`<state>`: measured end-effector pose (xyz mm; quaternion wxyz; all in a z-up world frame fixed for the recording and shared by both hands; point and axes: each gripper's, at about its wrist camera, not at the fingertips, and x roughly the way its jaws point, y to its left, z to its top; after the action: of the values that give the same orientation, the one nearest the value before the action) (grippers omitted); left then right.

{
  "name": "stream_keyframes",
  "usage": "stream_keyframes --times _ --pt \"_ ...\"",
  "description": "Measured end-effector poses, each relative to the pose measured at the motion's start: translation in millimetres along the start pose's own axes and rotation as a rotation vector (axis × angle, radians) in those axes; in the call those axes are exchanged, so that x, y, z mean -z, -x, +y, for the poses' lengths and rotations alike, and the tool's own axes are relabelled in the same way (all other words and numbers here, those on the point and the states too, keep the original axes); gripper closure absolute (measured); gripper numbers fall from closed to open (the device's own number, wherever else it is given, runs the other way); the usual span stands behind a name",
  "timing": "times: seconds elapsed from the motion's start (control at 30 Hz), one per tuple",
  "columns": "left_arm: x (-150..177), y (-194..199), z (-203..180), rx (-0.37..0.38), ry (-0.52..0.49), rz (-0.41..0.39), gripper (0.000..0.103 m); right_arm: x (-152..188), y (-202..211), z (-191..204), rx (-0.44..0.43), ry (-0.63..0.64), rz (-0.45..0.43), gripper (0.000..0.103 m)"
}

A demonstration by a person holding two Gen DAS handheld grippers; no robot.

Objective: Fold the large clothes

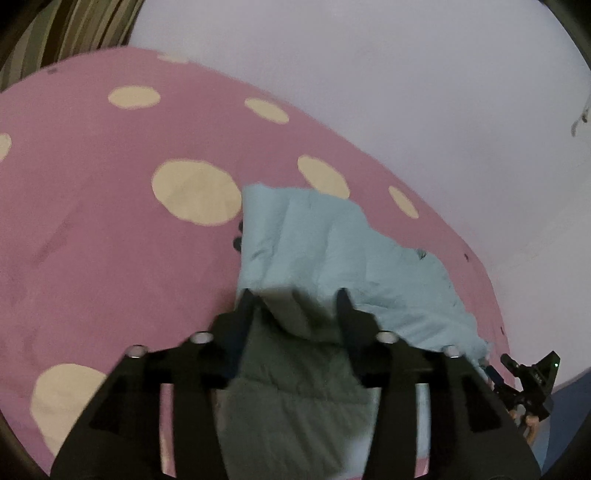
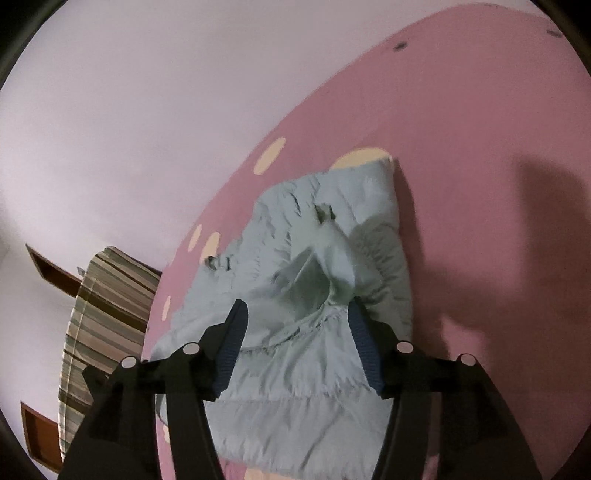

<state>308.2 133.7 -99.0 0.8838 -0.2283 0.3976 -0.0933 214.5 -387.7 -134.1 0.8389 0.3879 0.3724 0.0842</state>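
A light blue quilted jacket lies partly folded on a pink bedsheet with cream dots. My left gripper is open, its fingers straddling a fold of the jacket near its edge. In the right wrist view the jacket lies crumpled, with a raised peak of fabric in the middle. My right gripper is open just above the jacket, its fingers on either side of that raised fold. The right gripper also shows in the left wrist view at the jacket's far corner.
A pale wall runs along the far side of the bed. A striped pillow lies at the bed's end, and also shows in the left wrist view. A wooden shelf hangs on the wall.
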Motion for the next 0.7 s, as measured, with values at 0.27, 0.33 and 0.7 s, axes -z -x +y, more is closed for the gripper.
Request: stream_keyframes --times 0.27,0.33,0.7 --pt "-3.0 -1.0 17.2 0.015 -0.046 0.050 0.040 -12.5 6.9 -4.7 0.060 0.106 0.002 0.046" --pt "-2.1 -10.4 17.9 0.004 -0.096 0.077 0.040 -18.6 -4.1 -6.1 0.084 0.145 0.022 0.046" --pt "-15.0 -58.7 14.1 0.063 -0.214 0.178 0.041 -26.6 -35.9 -6.0 0.123 0.272 0.084 0.048"
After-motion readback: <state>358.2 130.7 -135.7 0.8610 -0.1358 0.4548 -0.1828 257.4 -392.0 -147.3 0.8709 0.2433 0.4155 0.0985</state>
